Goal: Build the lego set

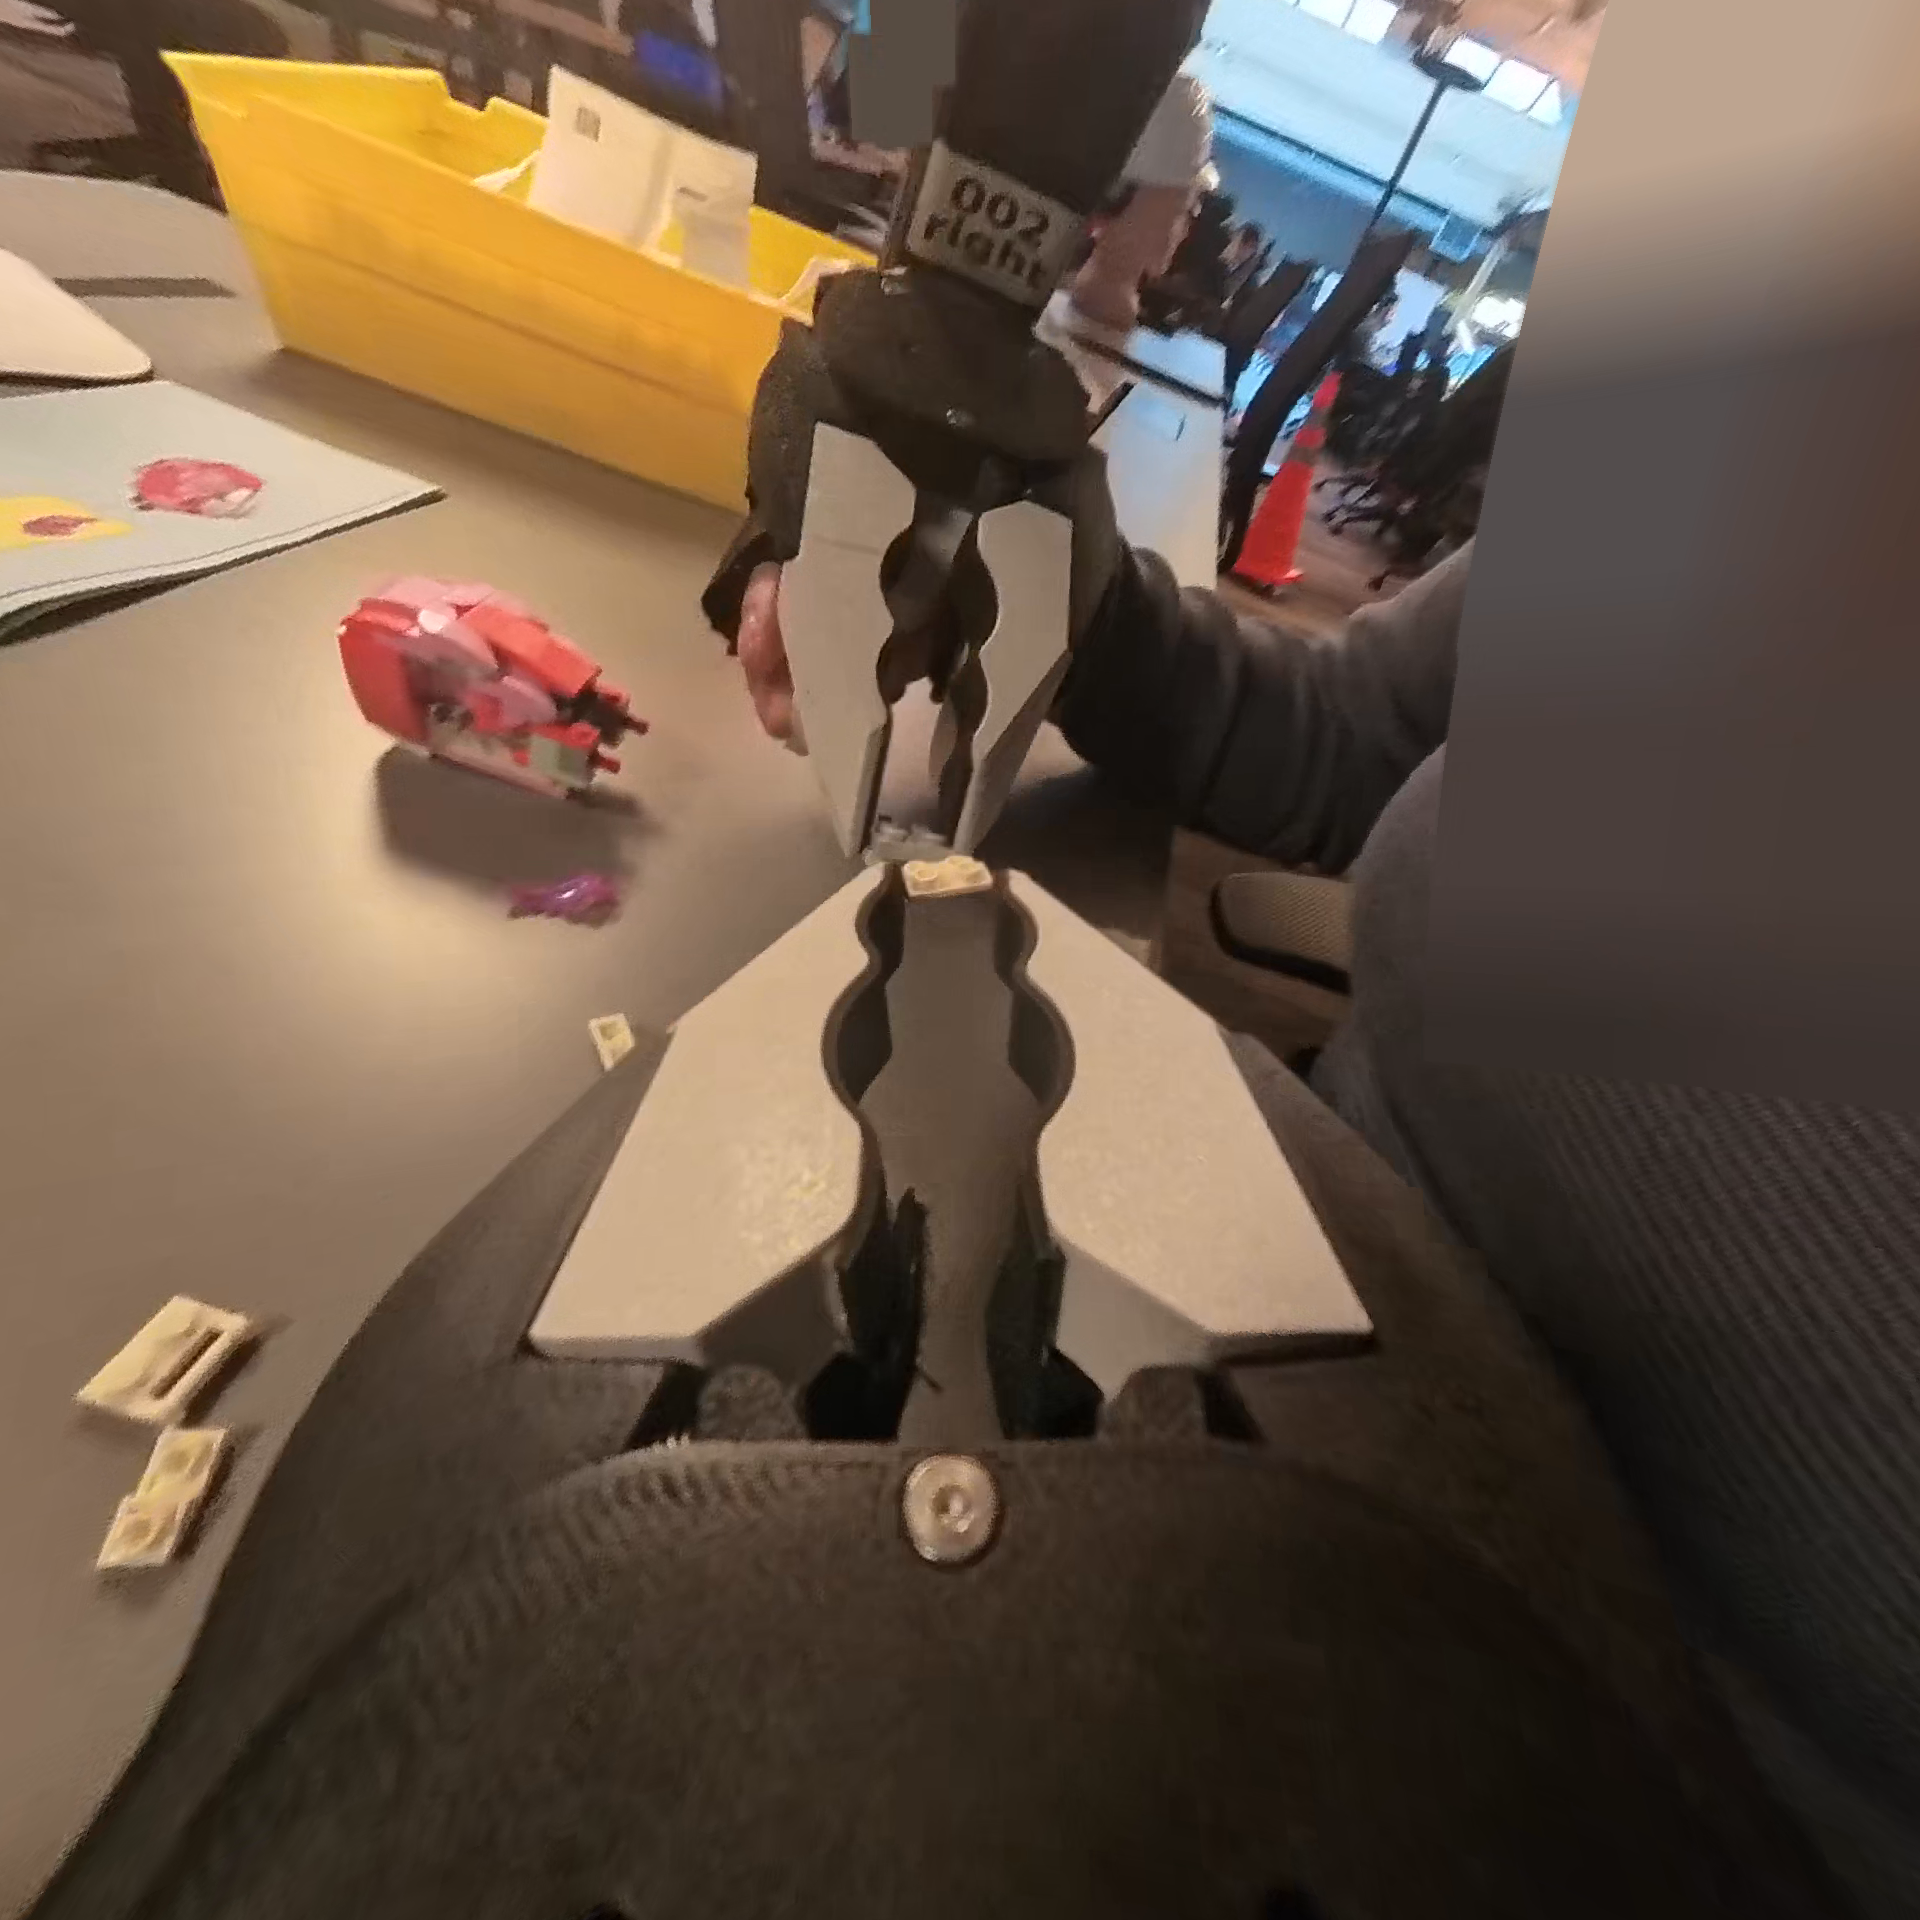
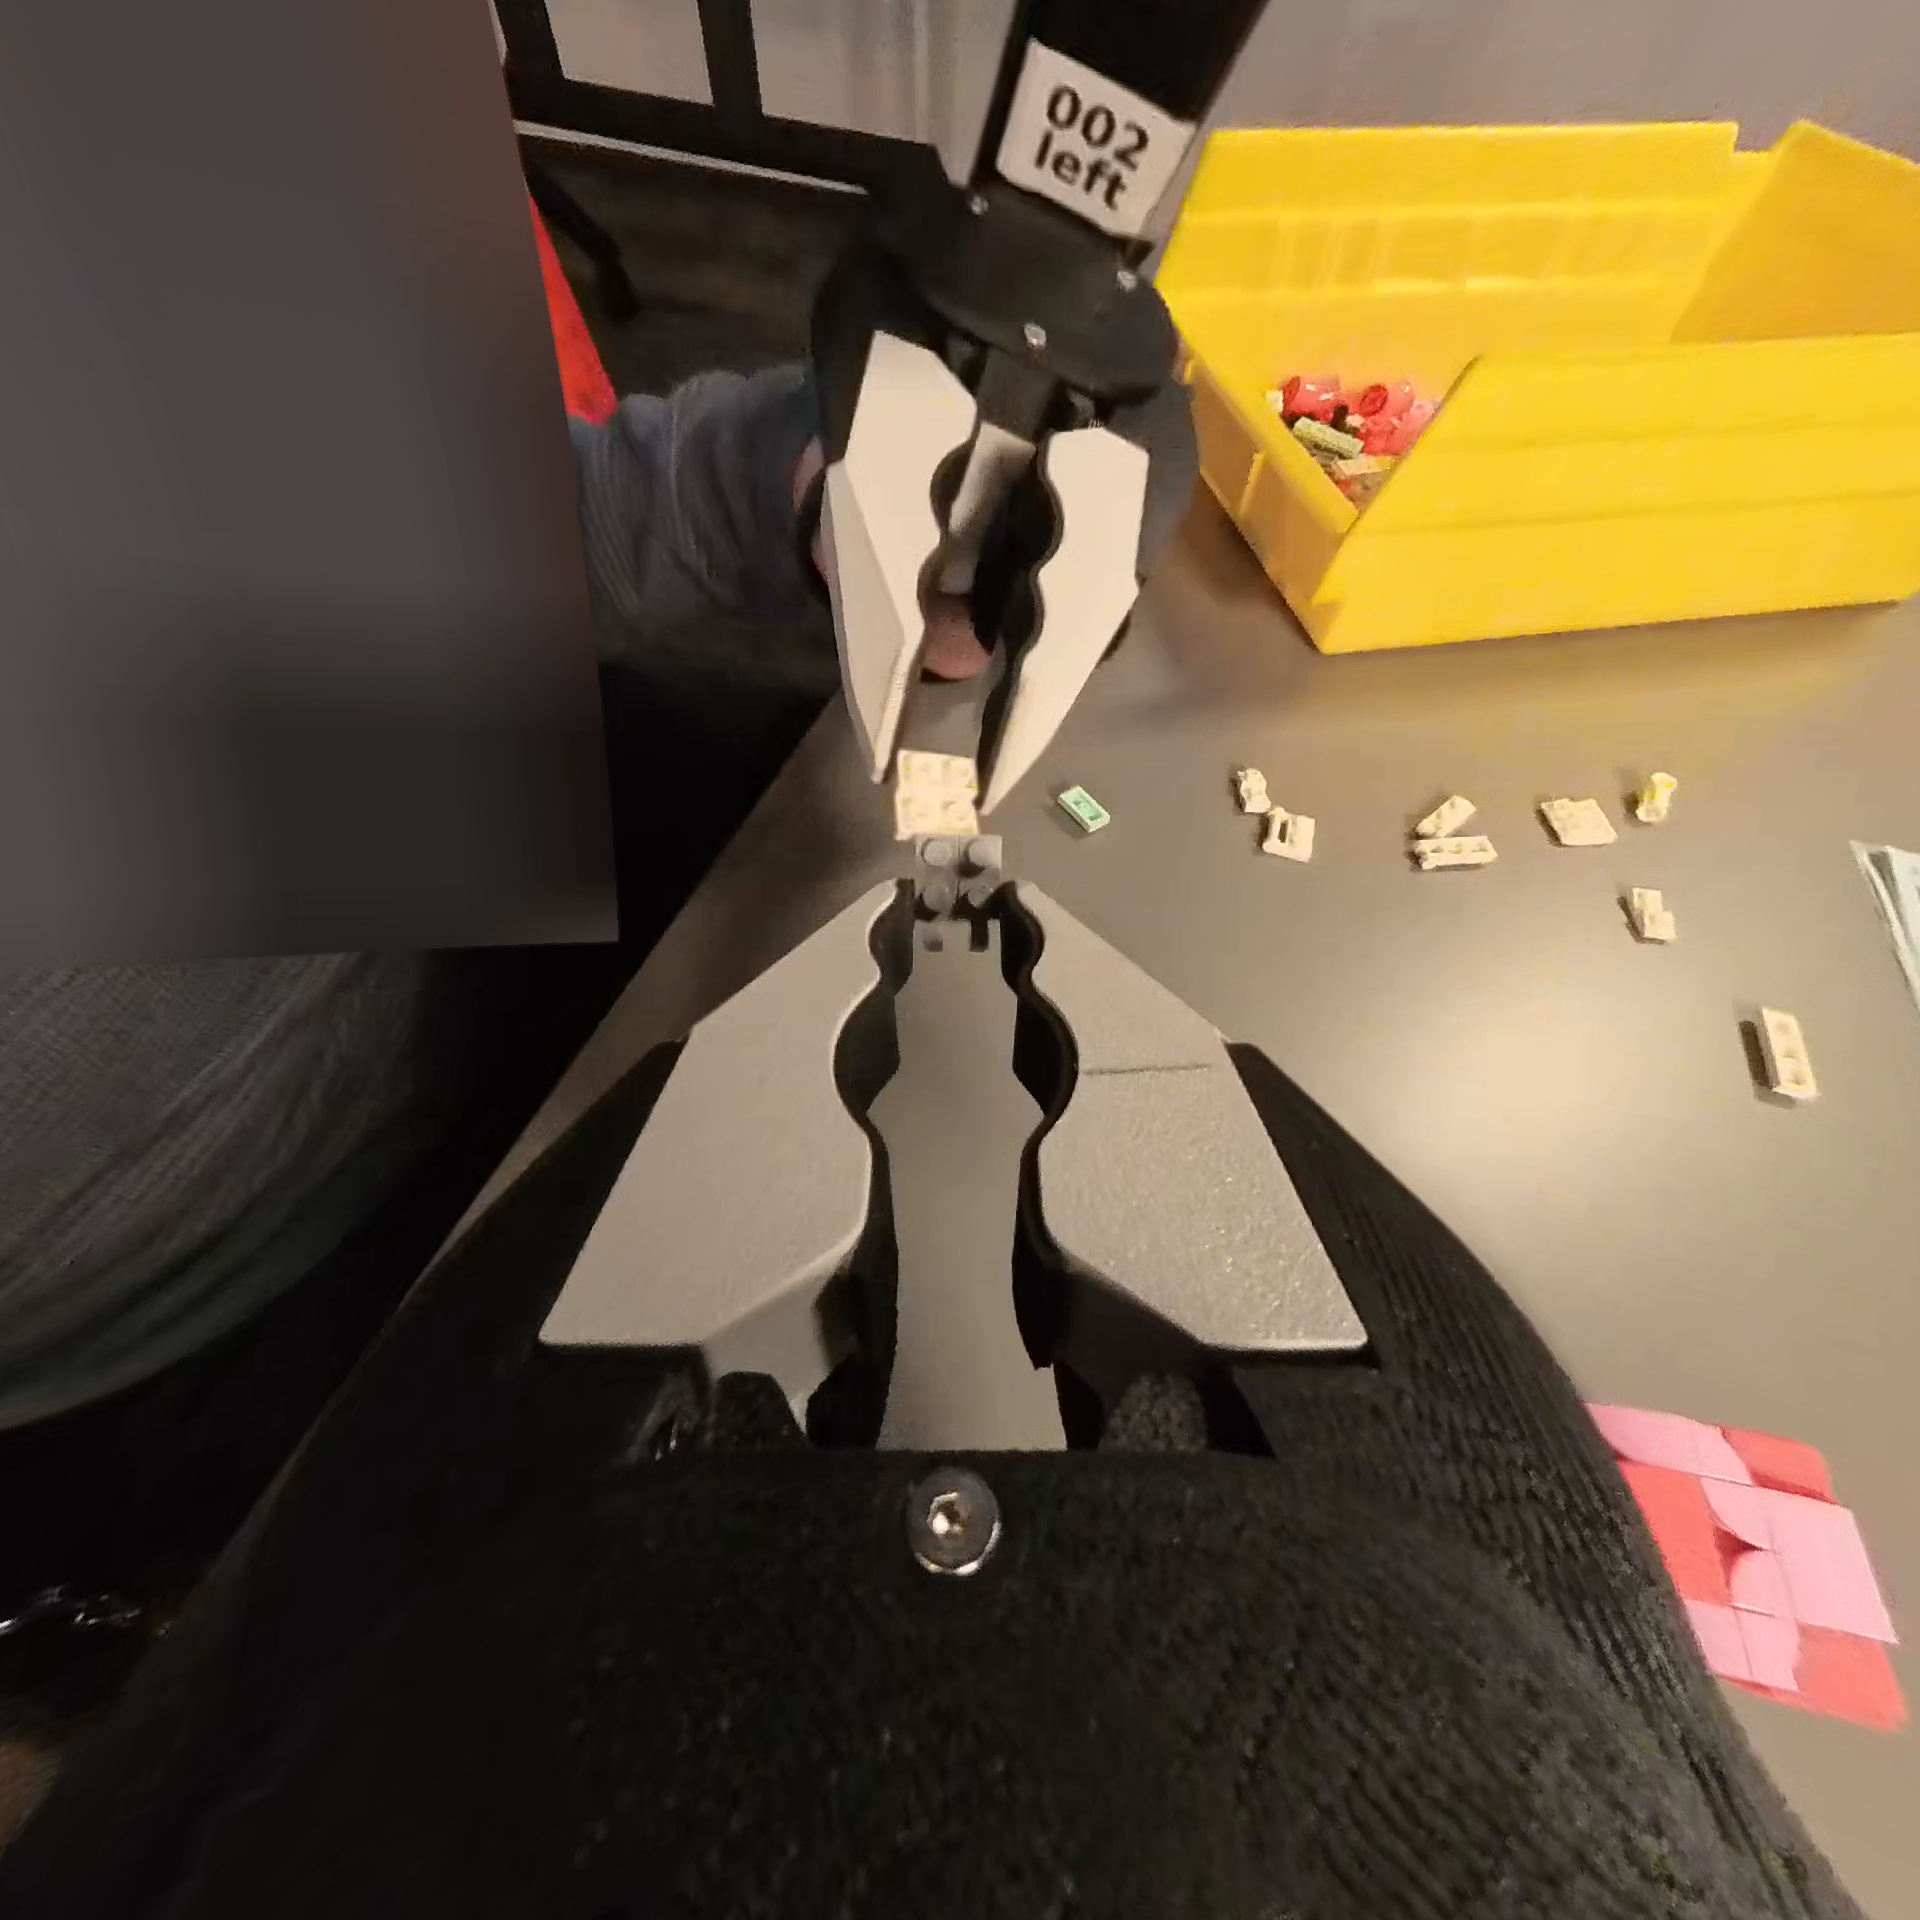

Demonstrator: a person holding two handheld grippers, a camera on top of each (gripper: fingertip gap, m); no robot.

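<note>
My left gripper (image 1: 951, 883) had its fingers closed to a narrow gap on a small cream-white studded plastic plate (image 1: 951, 876), pinched by its two side edges so most of it jutted clear past the tips. My right gripper (image 2: 951, 909) was likewise nearly closed, clamping a small grey studded plastic brick piece (image 2: 956, 878) by its sides, its front studs left exposed. I held them tip to tip above the near edge of the dark grey table (image 2: 1351, 1039), the cream plate just beside the grey piece; whether they actually touched I could not tell through the blur. Off to the side lay a red and pink brick-built model (image 1: 478, 681), scattered cream bits (image 2: 1444, 831) and a yellow plastic bin (image 2: 1558, 468).
</note>
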